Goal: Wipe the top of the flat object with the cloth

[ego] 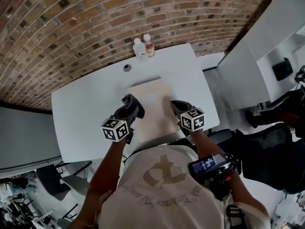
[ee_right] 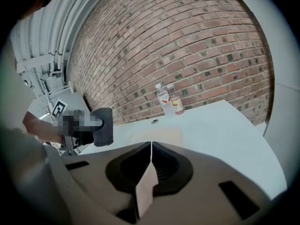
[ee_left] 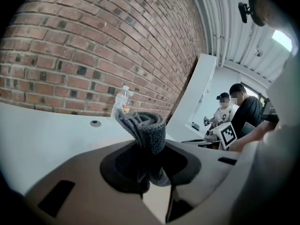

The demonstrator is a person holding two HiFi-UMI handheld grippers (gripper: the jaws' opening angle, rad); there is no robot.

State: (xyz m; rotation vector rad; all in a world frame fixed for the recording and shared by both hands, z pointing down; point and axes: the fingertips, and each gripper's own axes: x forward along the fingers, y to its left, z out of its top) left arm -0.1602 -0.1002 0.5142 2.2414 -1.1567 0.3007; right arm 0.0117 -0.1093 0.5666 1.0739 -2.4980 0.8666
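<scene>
A flat beige board lies in the middle of the white table. My left gripper hovers at the board's left edge, shut on a rolled grey cloth that sticks up out of its jaws. From the right gripper view the cloth shows as a dark roll at the left. My right gripper is at the board's right edge. Its jaws are shut with nothing between them; the board lies just ahead of them.
Two plastic bottles stand at the table's far edge against the brick wall, with a small round cap nearby. A white partition is to the right. Two people sit in the background.
</scene>
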